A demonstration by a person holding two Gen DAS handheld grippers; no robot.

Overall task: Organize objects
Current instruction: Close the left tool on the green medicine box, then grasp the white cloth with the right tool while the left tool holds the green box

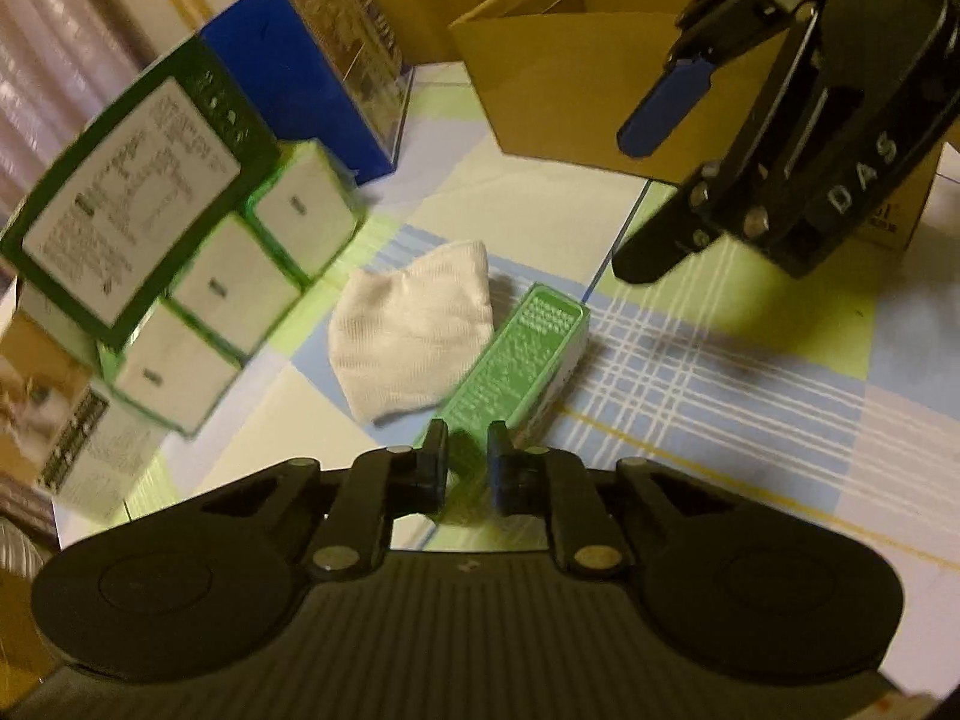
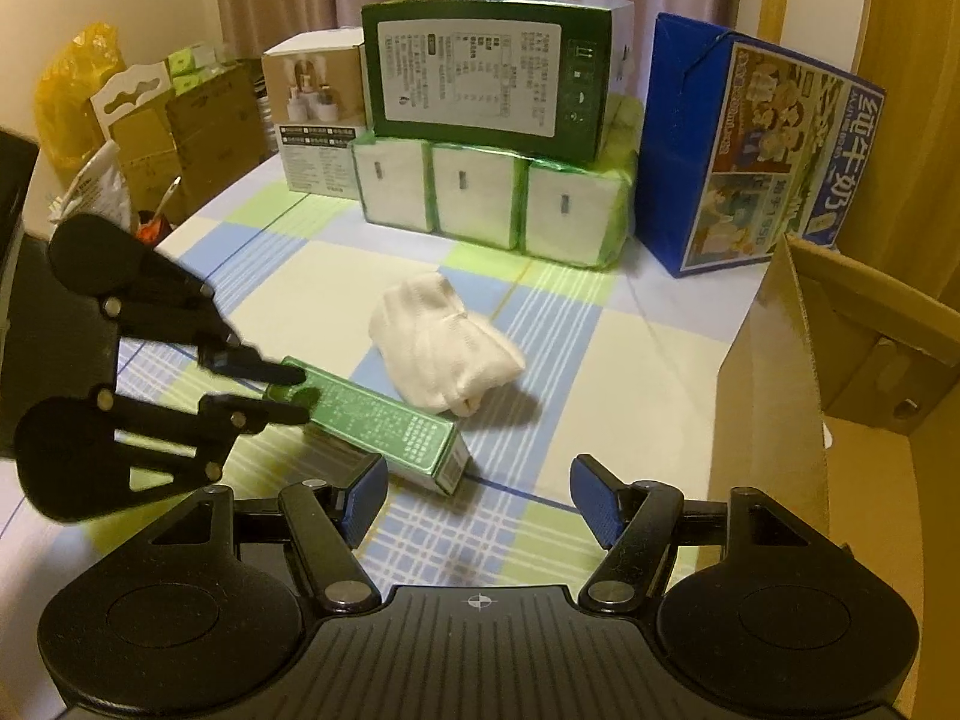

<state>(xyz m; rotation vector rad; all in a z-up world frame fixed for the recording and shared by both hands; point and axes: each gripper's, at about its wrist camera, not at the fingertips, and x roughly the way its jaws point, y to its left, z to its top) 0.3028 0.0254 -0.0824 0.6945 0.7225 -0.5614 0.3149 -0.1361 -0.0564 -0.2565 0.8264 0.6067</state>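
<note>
A slim green box point(image 1: 522, 360) point(image 2: 384, 426) lies flat on the checked tablecloth point(image 1: 750, 360). My left gripper point(image 1: 468, 462) point(image 2: 300, 393) is shut on its near end, with the green carton showing between the fingers. Just beyond the box, touching its side, lies a crumpled white cloth point(image 1: 414, 336) point(image 2: 444, 348). My right gripper point(image 2: 480, 498) point(image 1: 648, 192) stands open and holds nothing. It hovers over the table in front of the green box's other end, beside the cardboard box.
An open cardboard box point(image 1: 570, 78) point(image 2: 780, 390) stands at the right. At the back, a dark green box point(image 2: 486, 78) rests on wrapped tissue packs point(image 2: 492, 204), beside a blue milk carton case point(image 2: 750, 150) and a white-brown box point(image 2: 318, 120). Bags and cartons crowd the far left edge.
</note>
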